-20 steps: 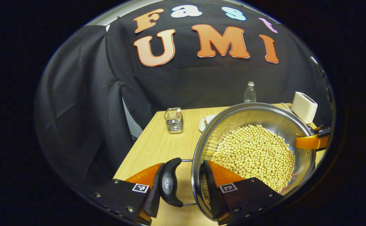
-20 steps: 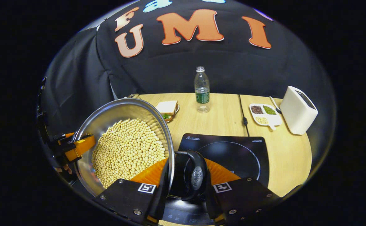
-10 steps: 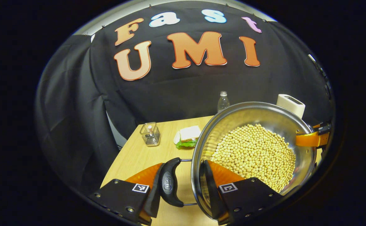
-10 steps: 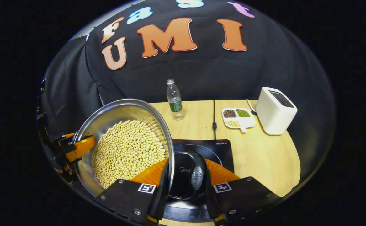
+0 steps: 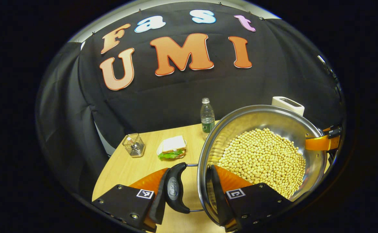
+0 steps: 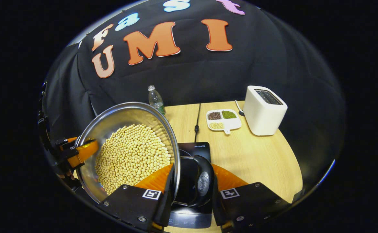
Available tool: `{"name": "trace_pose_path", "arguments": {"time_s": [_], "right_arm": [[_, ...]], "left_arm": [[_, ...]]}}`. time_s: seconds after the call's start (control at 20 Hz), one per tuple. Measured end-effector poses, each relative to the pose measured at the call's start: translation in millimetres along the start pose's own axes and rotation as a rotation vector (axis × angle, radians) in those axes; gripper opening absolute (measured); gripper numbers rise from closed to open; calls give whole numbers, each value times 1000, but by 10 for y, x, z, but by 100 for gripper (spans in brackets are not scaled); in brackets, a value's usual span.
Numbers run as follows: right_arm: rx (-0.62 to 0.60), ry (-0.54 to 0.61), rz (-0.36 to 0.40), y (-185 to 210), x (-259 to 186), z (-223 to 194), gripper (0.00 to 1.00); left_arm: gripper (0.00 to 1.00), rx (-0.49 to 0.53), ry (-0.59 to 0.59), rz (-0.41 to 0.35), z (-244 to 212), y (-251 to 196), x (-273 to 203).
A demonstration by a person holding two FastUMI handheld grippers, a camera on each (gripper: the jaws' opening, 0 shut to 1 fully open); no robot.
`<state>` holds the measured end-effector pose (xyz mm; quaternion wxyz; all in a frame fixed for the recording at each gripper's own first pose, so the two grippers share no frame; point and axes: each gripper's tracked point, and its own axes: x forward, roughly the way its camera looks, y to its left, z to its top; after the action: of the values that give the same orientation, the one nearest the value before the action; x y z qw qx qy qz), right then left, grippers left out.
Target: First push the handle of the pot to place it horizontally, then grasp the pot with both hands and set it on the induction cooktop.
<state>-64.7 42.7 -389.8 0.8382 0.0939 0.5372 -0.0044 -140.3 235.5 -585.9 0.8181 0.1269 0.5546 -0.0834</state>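
Light wooden table [image 6: 260, 158], induction cooktop [image 6: 198, 149], white toaster [image 6: 264, 109], sectioned dish [image 6: 223, 119], water bottle [image 5: 207, 115], sandwich [image 5: 172, 147], wire holder [image 5: 134, 145]

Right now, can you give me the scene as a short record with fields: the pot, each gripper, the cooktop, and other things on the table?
pot: steel pot, filled with pale round beans, held at both side handles
left gripper: left gripper, one finger outside the black handle, one inside the rim
right gripper: right gripper, gripping the opposite handle and rim alike
cooktop: black induction cooktop, beneath the right handle
table: wooden table
other items: water bottle, sandwich, white toaster, divided dish, wire holder
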Motion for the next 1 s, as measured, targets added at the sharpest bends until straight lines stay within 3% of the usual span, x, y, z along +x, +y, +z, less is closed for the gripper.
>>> {"name": "trace_pose_path", "arguments": {"time_s": [0.45,1.0], "right_arm": [[9,4,-42,-312,173,-29,52],[31,71,-50,-355,414,-247,52]], "left_arm": [[65,-17,10,-23,-23,59,-3],[65,-30,75,-36,-34,81,-17]]}}
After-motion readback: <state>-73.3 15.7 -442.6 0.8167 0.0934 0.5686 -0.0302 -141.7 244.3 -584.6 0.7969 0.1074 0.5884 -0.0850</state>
